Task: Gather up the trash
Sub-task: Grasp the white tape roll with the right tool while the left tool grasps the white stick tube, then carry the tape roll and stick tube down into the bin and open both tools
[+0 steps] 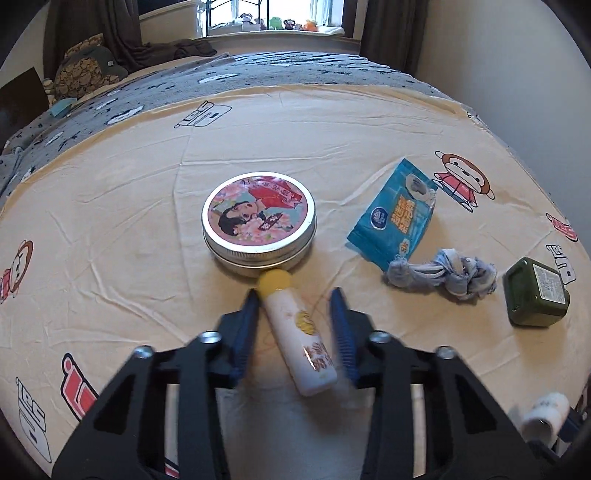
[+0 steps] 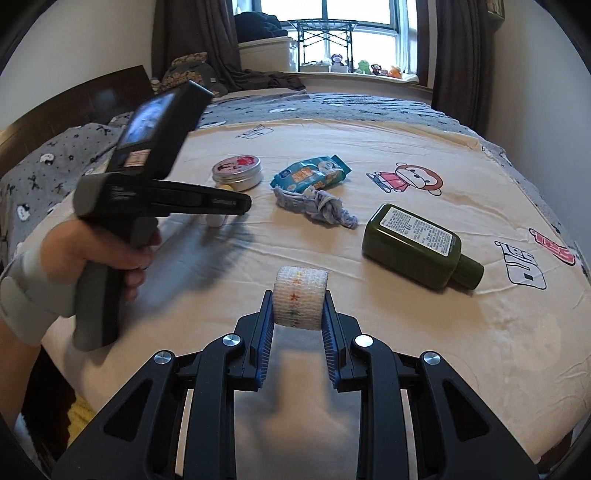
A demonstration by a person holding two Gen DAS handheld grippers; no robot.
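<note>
White tube (image 1: 299,339) lies slantwise between the left tongs (image 1: 295,295).

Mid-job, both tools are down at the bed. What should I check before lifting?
1. Right tool clamped on gauze roll: ok.
2. White tube between the fingers of left tool: ok.
3. Left pads pressing the tube: cannot tell, one finger is blurred.
4. Tube square to the fingers: not ok, skewed.
5. Tube cap clear of round tin: not ok, right against it.
6. Trash bin in view: not ok.

Bed (image 2: 369,147) (cream sheet), bright window (image 2: 332,29)
</note>
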